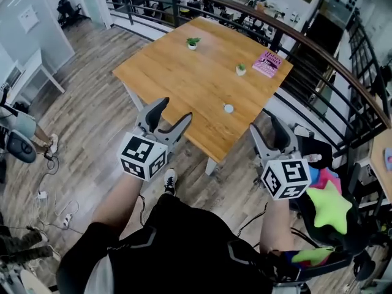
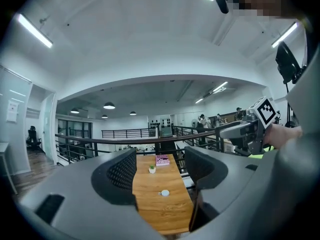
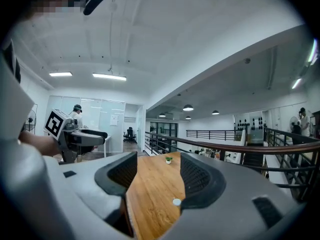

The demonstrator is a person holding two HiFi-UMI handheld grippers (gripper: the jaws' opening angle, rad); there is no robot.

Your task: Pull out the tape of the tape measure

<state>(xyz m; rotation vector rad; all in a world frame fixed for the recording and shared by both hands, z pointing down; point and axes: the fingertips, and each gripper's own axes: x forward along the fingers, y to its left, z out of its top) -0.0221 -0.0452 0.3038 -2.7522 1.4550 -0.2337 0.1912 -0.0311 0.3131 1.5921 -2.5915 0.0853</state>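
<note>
The tape measure (image 1: pixel 228 108) is a small round white case lying near the front right part of a wooden table (image 1: pixel 184 78). It also shows between the jaws as the tape measure (image 2: pixel 164 193) in the left gripper view and the tape measure (image 3: pixel 176 201) in the right gripper view. My left gripper (image 1: pixel 173 112) hangs open in front of the table's near edge, holding nothing. My right gripper (image 1: pixel 267 131) is open and empty too, off the table's right corner. Both are well short of the tape measure. No tape shows outside the case.
Two small potted plants (image 1: pixel 193 42) (image 1: pixel 241 69) and a pink book (image 1: pixel 267 64) stand farther back on the table. A dark railing (image 1: pixel 318 54) curves behind and to the right. A chair with a green star-shaped toy (image 1: pixel 331 204) is at my right. Cables (image 1: pixel 52 210) lie on the floor at left.
</note>
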